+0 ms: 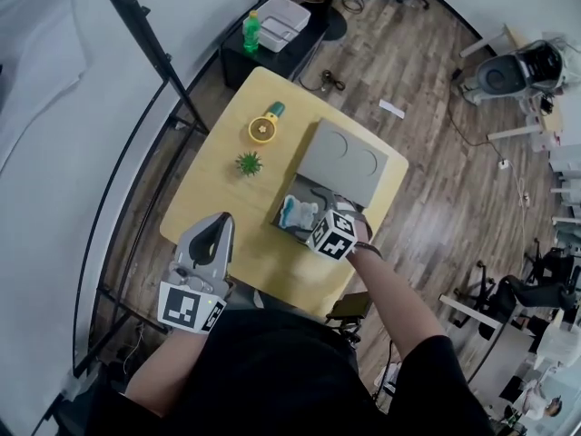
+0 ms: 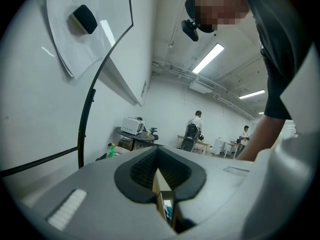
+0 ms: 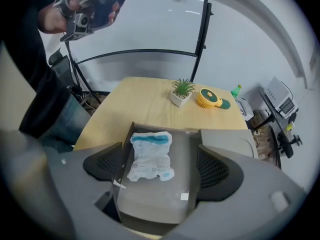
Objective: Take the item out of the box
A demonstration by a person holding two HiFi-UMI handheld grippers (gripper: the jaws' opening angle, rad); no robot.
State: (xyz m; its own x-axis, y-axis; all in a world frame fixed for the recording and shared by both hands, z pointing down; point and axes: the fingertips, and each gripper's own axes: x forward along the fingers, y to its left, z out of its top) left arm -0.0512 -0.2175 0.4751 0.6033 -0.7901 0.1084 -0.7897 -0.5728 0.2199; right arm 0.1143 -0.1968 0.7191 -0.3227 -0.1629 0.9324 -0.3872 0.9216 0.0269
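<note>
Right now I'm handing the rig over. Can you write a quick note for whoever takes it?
Left gripper: shut, empty, held by the near-left corner of the table, away from the box.
Right gripper: open, empty, pointing down above the open box.
Item: white-and-blue packet, flat on the box floor nearer the left wall as the right gripper view shows it. Lid is folded back.
Done: box open, right gripper lined up.
Left: lower, close on the packet, lift it clear of the box.
</note>
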